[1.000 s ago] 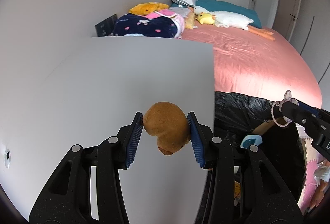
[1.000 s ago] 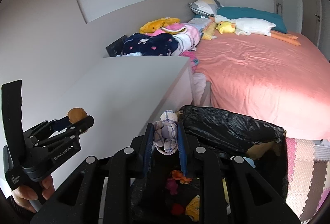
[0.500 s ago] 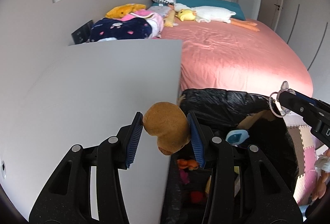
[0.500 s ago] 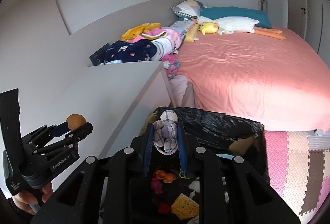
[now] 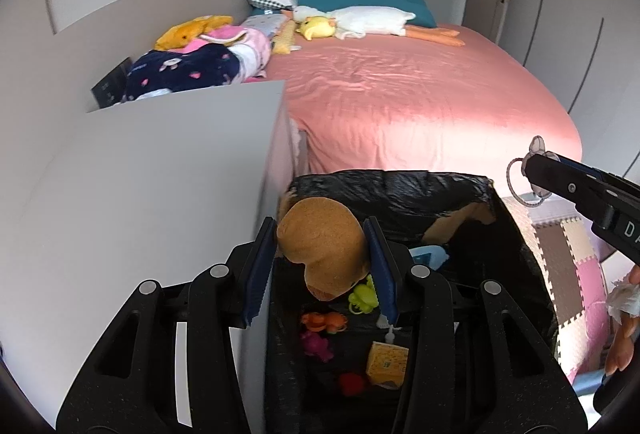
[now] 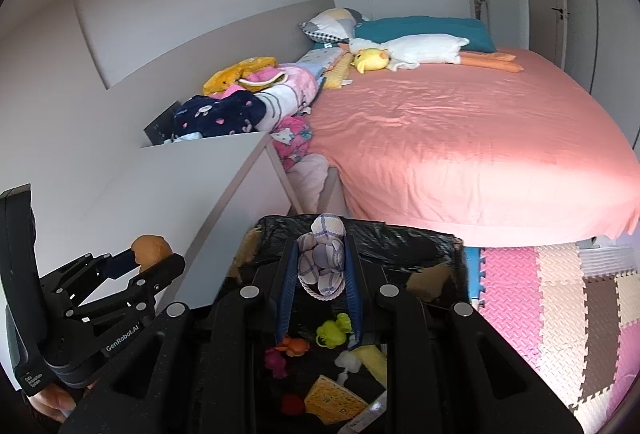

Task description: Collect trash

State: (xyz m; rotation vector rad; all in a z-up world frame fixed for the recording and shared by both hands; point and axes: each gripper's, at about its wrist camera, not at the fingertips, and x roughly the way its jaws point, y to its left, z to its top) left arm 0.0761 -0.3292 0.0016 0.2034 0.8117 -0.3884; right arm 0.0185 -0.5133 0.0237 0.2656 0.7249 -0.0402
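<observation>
At the left, a brown plush toy [image 5: 324, 250] is clenched in the left gripper [image 5: 322, 258], held over the left rim of the black-lined bin [image 5: 400, 190], just beside the edge of the white cabinet [image 5: 160, 174]. Further right, a checked cloth toy [image 6: 322, 254] is grasped by the right gripper [image 6: 320, 274] above the bin's middle. Both items are best released only once fully past the rim. Open room is left over the bin; the bed [image 6: 460, 138] stands behind its far rim.
</observation>
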